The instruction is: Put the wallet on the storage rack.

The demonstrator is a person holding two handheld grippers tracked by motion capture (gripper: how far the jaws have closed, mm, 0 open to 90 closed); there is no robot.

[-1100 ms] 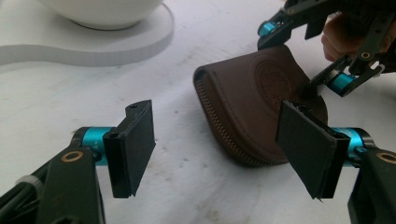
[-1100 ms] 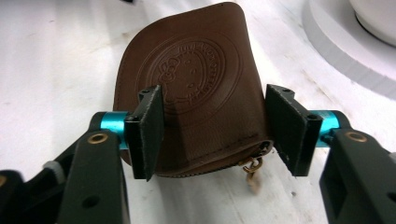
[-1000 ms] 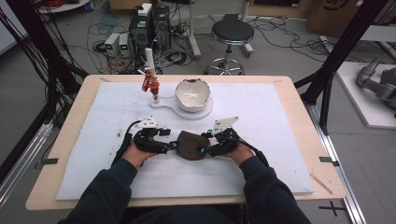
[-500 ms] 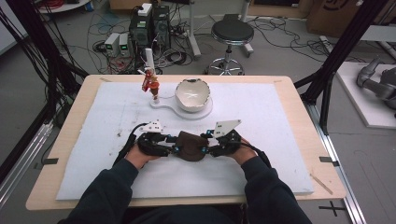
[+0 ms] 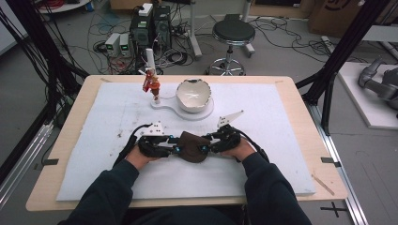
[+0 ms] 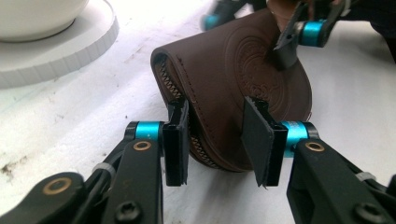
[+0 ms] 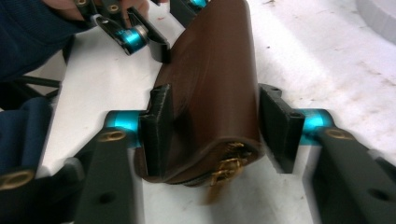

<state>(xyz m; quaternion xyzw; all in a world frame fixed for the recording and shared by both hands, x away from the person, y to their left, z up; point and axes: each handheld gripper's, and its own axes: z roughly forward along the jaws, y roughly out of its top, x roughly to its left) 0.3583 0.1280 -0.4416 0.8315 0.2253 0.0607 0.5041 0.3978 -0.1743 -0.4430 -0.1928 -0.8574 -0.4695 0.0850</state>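
Observation:
A brown leather zip pouch [image 5: 192, 146] lies on the white mat between my two grippers. My left gripper [image 5: 176, 149] holds its left end. In the left gripper view its jaws [image 6: 217, 135] have just closed, and the pads press on the pouch [image 6: 243, 70] at its zipped edge. My right gripper [image 5: 205, 147] straddles the right end. Its jaws [image 7: 212, 126] have just been opening around the pouch [image 7: 210, 74]: the left pad touches it and the right pad stands just off it. The brass zip pull [image 7: 229, 165] hangs at the near end.
A white bowl [image 5: 193, 93] sits on a white keyhole-shaped board [image 5: 164, 104] behind the pouch, with a small red figure on a post [image 5: 151, 84] at the board's left end. The white mat [image 5: 281, 140] covers most of the wooden table [image 5: 300, 98].
The left jaws have closed onto the pouch's left end. The right hand has shifted slightly, with the pouch still between its jaws.

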